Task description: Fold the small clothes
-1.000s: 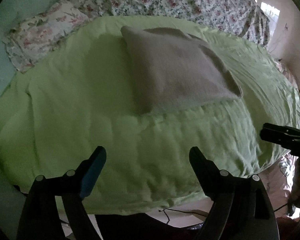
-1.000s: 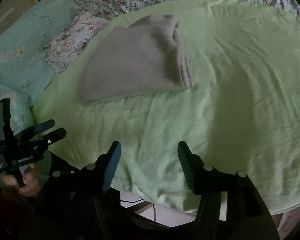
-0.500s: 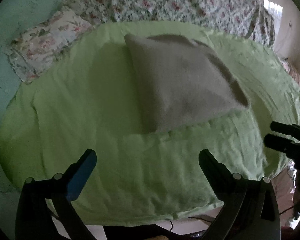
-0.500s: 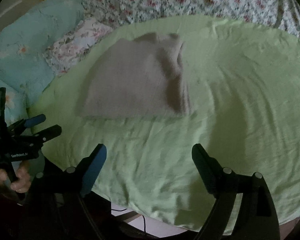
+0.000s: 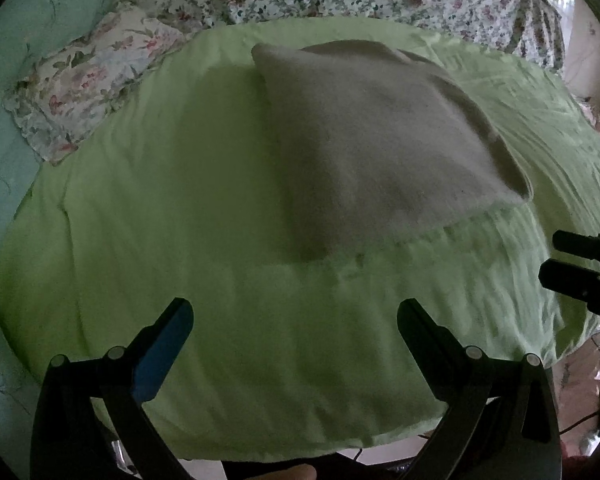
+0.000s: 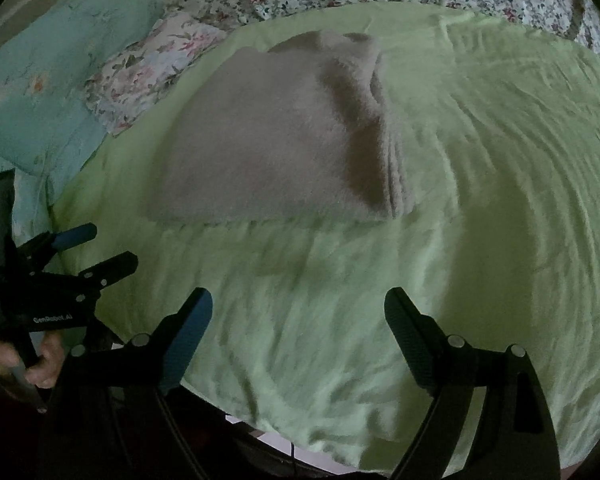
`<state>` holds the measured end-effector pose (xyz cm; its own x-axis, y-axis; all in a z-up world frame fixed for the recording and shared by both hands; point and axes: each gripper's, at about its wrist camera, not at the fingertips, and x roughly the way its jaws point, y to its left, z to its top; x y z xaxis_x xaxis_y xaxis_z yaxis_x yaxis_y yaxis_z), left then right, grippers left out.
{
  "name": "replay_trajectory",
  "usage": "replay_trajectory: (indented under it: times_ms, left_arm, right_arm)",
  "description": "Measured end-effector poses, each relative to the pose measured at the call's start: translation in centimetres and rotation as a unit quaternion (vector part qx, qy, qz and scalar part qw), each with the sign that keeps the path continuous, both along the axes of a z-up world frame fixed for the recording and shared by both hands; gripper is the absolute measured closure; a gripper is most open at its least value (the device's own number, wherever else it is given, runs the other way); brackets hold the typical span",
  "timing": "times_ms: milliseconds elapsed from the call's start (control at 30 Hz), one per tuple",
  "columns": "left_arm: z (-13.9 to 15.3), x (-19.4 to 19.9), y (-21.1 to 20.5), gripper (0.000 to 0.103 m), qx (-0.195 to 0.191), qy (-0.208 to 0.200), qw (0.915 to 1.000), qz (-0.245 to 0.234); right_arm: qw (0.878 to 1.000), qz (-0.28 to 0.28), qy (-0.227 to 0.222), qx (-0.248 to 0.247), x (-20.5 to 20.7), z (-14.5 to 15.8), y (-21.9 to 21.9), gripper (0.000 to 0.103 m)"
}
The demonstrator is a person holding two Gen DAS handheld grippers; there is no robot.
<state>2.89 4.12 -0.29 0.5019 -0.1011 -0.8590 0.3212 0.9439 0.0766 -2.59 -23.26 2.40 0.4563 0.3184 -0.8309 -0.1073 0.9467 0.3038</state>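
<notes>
Both tools' jaws wider than before, empty over green sheet; grey garment folded flat, square.

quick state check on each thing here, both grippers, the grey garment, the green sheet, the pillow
left gripper: open, nothing between its fingers
right gripper: open, nothing between its fingers
grey garment: folded, lying flat on the sheet, untouched
green sheet: spread out, wrinkled
floral pillow: lying beside the sheet

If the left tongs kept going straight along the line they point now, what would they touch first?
Most likely the bare green sheet, short of the folded grey garment. The left tongs stand open with nothing between them, angled down at the sheet; the garment lies farther up the bed. Depth is hard to judge through the fisheye.
</notes>
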Motion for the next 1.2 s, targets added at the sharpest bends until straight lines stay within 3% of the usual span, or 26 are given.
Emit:
replay_trajectory:
  times_ms: [433,967,1200]
  left_arm:
    - [2.2,2.4,-1.4,0.001,-0.01,-0.03,0.9995,-0.005]
    - [2.7,4.1,-1.9,0.001,-0.018,-0.034,0.9992,0.009]
    - [2.7,5.6,-1.7,0.001,-0.022,-0.033,0.999,0.022]
  right_arm:
    - [1.0,0.011,-0.025,-0.004,3.6,1.6,0.2,0.013]
    - [0.999,0.018,-0.034,0.001,6.7,2.1,0.8,0.012]
    - [0.999,-0.013,-0.036,0.033,9.5,2.1,-1.2,0.012]
